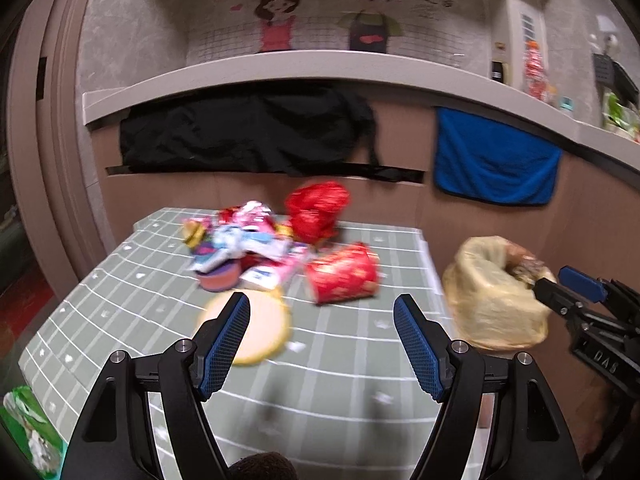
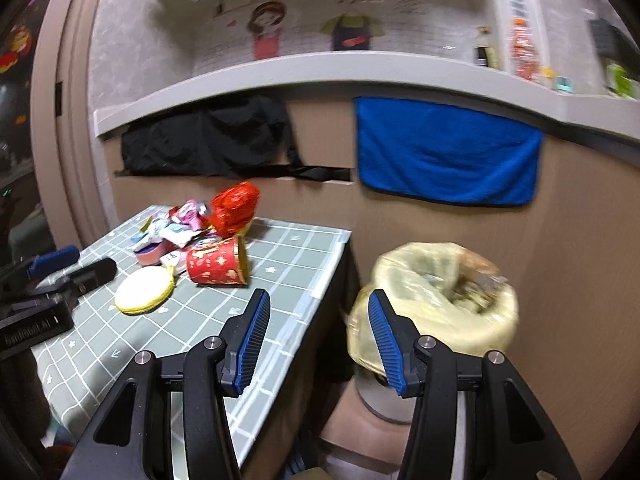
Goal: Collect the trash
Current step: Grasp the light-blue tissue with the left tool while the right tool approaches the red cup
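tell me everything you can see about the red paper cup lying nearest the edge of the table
The red paper cup with gold print lies tipped on its side on the green grid-patterned tablecloth, its gold-rimmed open mouth turned toward the table's right edge. It looks like thin, slightly crumpled printed paper. It rests at the near side of the pile of colourful wrappers, apparently touching them, with the round yellow-rimmed disc just to its left. Neither gripper touches it. What is inside cannot be seen.

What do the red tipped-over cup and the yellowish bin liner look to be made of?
Red cup lying on its side: probably printed paper, glossy, with a gold rim; blur leaves it open. Yellowish bin liner: thin translucent plastic film, crinkled and folded over the bin rim, contents showing faintly through.
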`<action>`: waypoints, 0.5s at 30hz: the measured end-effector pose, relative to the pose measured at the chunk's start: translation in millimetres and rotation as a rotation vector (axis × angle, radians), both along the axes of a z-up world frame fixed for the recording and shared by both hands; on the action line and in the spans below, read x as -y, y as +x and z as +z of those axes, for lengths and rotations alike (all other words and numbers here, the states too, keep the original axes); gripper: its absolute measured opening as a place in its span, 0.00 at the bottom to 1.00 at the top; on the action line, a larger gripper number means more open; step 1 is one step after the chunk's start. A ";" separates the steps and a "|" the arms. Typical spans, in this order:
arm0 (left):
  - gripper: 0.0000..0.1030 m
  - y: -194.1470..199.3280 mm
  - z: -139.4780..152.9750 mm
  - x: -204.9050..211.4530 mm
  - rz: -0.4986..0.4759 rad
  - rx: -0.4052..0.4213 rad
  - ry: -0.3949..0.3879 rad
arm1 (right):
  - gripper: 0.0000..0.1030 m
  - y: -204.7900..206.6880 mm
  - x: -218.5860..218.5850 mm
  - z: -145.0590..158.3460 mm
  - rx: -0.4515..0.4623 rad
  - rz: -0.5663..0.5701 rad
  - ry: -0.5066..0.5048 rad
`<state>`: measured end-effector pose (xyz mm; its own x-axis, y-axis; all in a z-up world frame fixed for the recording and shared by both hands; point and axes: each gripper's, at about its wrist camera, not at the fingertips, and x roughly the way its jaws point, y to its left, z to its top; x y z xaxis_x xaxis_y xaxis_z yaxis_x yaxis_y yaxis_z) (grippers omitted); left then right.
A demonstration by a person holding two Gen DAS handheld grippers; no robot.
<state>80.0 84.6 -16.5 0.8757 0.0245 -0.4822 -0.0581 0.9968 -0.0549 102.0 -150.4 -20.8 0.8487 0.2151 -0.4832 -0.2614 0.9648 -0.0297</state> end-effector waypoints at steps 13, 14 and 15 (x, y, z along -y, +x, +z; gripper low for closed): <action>0.72 72.7 -62.9 -118.9 0.000 -0.257 -0.248 | 0.47 92.7 -62.2 -26.6 -0.147 0.135 0.029; 0.72 78.4 -63.8 -123.4 0.004 -0.262 -0.240 | 0.47 96.7 -68.5 -29.1 -0.154 0.143 0.024; 0.72 82.3 -63.6 -126.6 0.008 -0.268 -0.238 | 0.47 98.9 -72.4 -30.6 -0.158 0.147 0.017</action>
